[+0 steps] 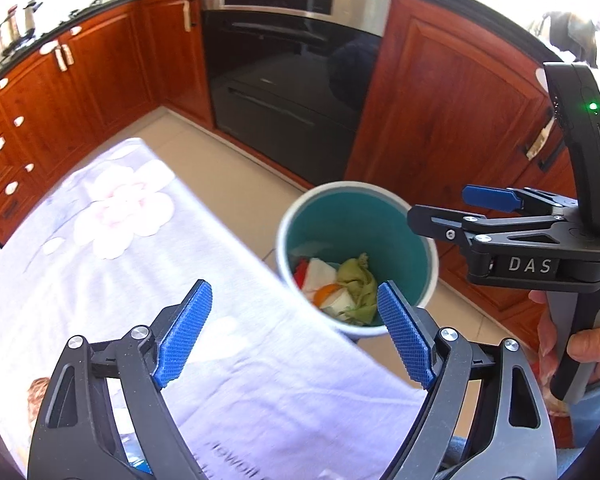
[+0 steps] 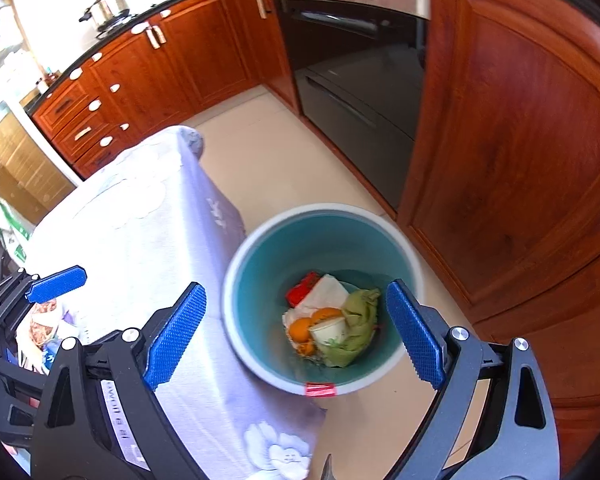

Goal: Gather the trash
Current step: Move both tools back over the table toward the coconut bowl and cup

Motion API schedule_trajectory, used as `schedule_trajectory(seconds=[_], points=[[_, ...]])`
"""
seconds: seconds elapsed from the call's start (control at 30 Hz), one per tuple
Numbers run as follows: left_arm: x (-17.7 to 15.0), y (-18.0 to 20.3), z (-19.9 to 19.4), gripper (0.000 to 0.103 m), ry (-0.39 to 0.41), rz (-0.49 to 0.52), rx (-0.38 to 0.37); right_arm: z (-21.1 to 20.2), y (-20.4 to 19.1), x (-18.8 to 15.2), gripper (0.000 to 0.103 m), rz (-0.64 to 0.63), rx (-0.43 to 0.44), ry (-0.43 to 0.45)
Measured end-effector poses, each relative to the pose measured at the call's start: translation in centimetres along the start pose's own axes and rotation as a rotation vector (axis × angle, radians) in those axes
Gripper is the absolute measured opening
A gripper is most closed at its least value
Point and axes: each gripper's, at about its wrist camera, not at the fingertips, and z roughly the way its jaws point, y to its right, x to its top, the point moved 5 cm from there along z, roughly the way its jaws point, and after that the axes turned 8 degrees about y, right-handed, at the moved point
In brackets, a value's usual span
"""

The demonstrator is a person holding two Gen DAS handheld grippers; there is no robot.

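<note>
A round bin with a teal inside [image 1: 352,212] [image 2: 276,268] stands on the floor beside the table. It holds trash: a green crumpled rag [image 1: 356,280] [image 2: 356,320], white paper [image 2: 326,292], orange peel [image 2: 300,326], a white cup [image 2: 330,330] and a red wrapper [image 2: 302,286]. My left gripper [image 1: 296,332] is open and empty above the table edge, beside the bin. My right gripper [image 2: 296,334] is open and empty above the bin; it also shows in the left wrist view [image 1: 452,212], where the opening cannot be judged.
A table under a white floral cloth [image 1: 140,280] [image 2: 140,220] fills the left. Some items [image 2: 44,328] lie at its near left. Wooden cabinets [image 1: 440,100] [image 2: 520,140] and a black oven [image 1: 292,80] [image 2: 360,80] ring the tiled floor [image 2: 260,160].
</note>
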Motion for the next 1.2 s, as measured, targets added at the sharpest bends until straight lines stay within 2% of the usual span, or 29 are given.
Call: schedule_trajectory(seconds=[0.2,0.43,0.73,0.93,1.2], points=[[-2.1,-4.5,-3.4,0.086,0.024,-0.042,0.066,-0.7,-4.9,0.0,0.088,-0.061,0.041,0.005],[-6.0,-11.8,-7.5,0.088,0.036,-0.127,0.163,-0.4,-12.2,-0.4,0.088,-0.161,0.109,-0.027],[-13.1,-21.5,-10.7,0.088,-0.037,-0.248,0.283,1.5,-21.9,-2.4,0.088,-0.304,0.193,-0.105],[-16.7,-23.6,-11.8,0.088,-0.077,-0.199,0.325,3.1,-27.1,-4.1,0.088,-0.389,0.23,-0.155],[-17.5,-21.8,-10.1,0.088,-0.107,-0.043,0.293,4.4,-30.1,-5.2,0.088,-0.431,0.233,-0.184]])
